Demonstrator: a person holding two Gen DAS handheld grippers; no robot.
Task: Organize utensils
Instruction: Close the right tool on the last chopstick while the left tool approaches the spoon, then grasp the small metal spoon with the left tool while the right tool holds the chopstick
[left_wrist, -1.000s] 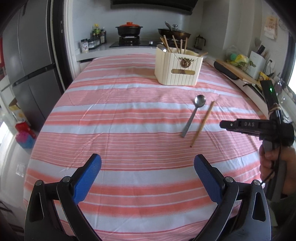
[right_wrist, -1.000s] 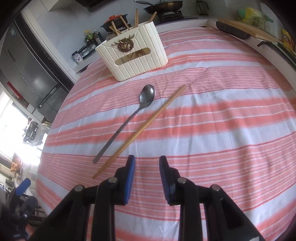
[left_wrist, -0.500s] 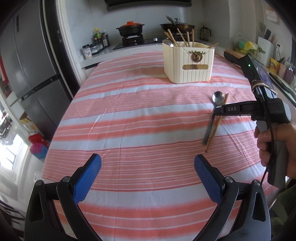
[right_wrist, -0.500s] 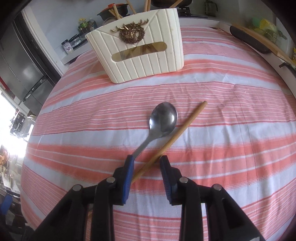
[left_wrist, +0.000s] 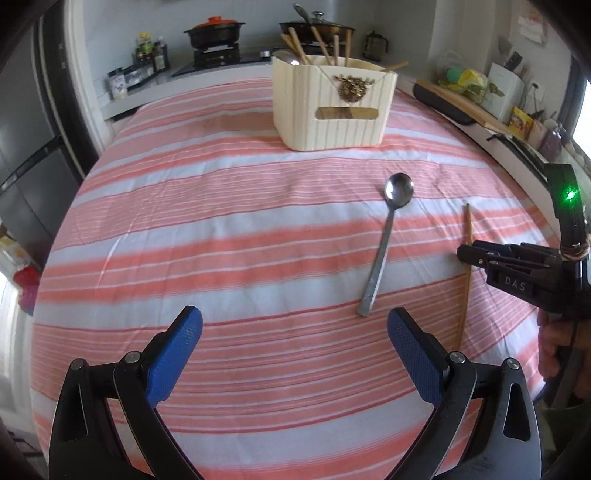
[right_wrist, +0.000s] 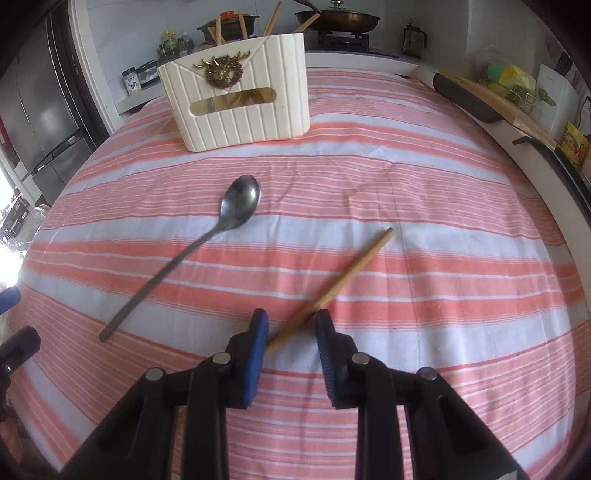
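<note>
In the left wrist view, the right gripper (left_wrist: 466, 254) crosses the chopstick (left_wrist: 467, 236), hiding its middle. The left gripper (left_wrist: 294, 334) hangs wide open, empty; the spoon (left_wrist: 384, 245) lies ahead, right of centre, the holder (left_wrist: 332, 107) beyond.

In the right wrist view, the chopstick's (right_wrist: 343, 280) near end vanishes between partly open jaws whose contact is unclear. The spoon (right_wrist: 192, 254) lies apart, left.

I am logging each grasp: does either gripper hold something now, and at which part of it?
Nothing is held yet. The right gripper is open, its pads either side of the lower part of the chopstick, without clamping it. The left gripper is open and empty.
</note>
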